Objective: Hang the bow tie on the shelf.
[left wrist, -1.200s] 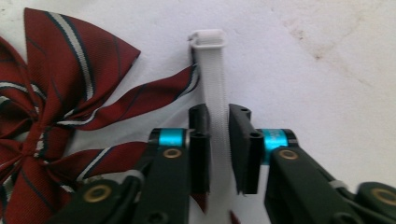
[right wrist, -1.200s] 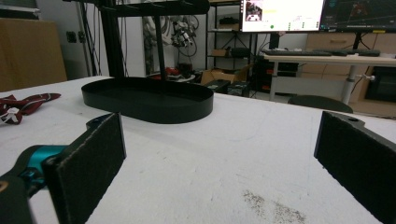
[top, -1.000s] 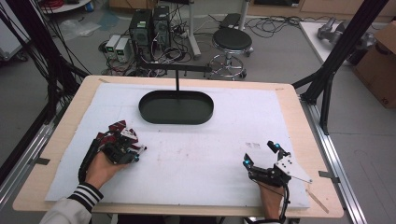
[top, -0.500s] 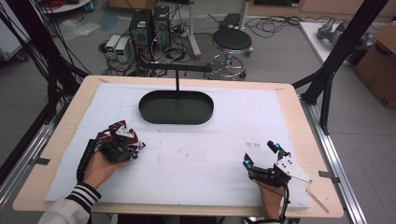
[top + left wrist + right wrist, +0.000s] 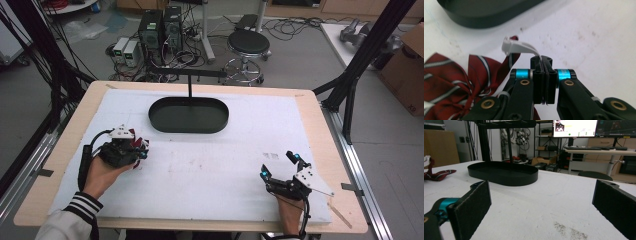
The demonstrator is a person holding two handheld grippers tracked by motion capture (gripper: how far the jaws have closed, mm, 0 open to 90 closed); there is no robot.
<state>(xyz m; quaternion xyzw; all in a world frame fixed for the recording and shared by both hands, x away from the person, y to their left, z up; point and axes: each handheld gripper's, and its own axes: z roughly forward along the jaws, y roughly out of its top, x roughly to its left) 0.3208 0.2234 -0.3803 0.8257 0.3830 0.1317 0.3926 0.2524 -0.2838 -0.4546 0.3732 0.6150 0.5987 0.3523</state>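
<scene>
Clamping my left gripper on the white strap of the red bow tie, I judge pickup done. Next, carrying it to the far black tray; my right gripper rests with jaws apart.

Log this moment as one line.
left gripper: shut on white strap of striped dark-red bow tie | right gripper: open | black oval tray: empty

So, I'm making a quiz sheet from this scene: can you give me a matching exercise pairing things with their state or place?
Things:
1. left hand-held gripper
2. right hand-held gripper
3. black tray
4. bow tie

States:
A. striped dark red, lying on the white mat
B. jaws wide apart, nothing between
C. jaws shut on a thin white strap
D. oval, at the table's far side

Pairs: 1-C, 2-B, 3-D, 4-A
</scene>
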